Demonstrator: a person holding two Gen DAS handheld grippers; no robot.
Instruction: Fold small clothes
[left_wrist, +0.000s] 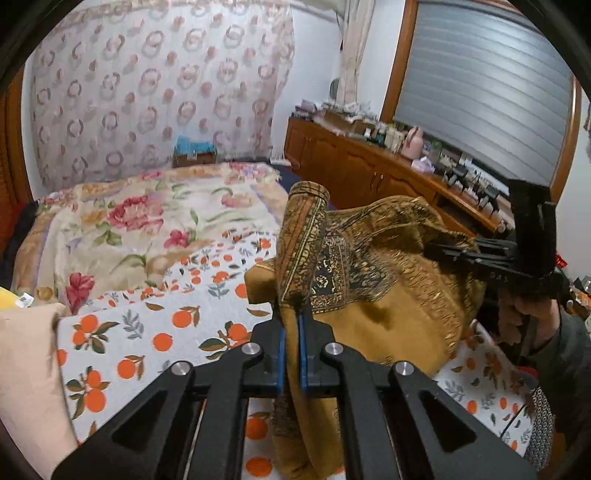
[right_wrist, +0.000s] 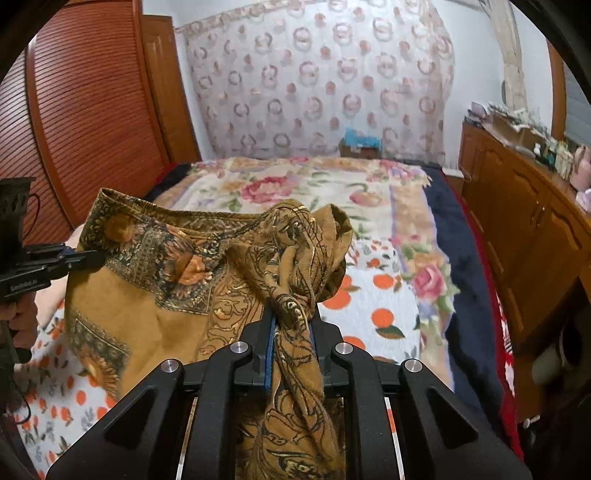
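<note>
Mustard cloth: we hold a soft woven garment (left_wrist: 384, 291), ochre with dark paisley and gilt scrollwork, lifted above the bed (left_wrist: 155, 332) and slung between our two grippers.
Border: a patterned band with sunflower motifs runs along its top edge; two round fabric-covered buttons (right_wrist: 120, 227) sit on it in the right wrist view.
Left gripper (left_wrist: 291, 343): our black fingers with blue pads (left_wrist: 281, 354) are pinched narrow on a rolled edge of the garment, which stands up as a stiff tube ahead of the tips and hangs limp beneath them.
Right gripper (right_wrist: 291, 328): we have it clamped on a twisted bunch of the garment, a rope-like fold trailing down between the fingers.
Span: from the right wrist view the garment sags in a broad, smooth sheet toward the left gripper (right_wrist: 74, 258), which bites its far corner.
From the left: our right gripper (left_wrist: 443, 254) grips the crumpled opposite end, with our hand (left_wrist: 532, 306) on its handle.
Sheet: flat cotton printed with oranges and leaves covers the near part of the bed.
Blanket (left_wrist: 122, 225): plush, cream with large red roses, it lies rumpled farther back.
Curtain (left_wrist: 147, 85): sheer, with ring patterns.
Cabinet (left_wrist: 369, 166): glossy brown wood, with panelled doors and a top crowded with small bottles.
Door (right_wrist: 92, 110): ribbed reddish wood beside the bed.
</note>
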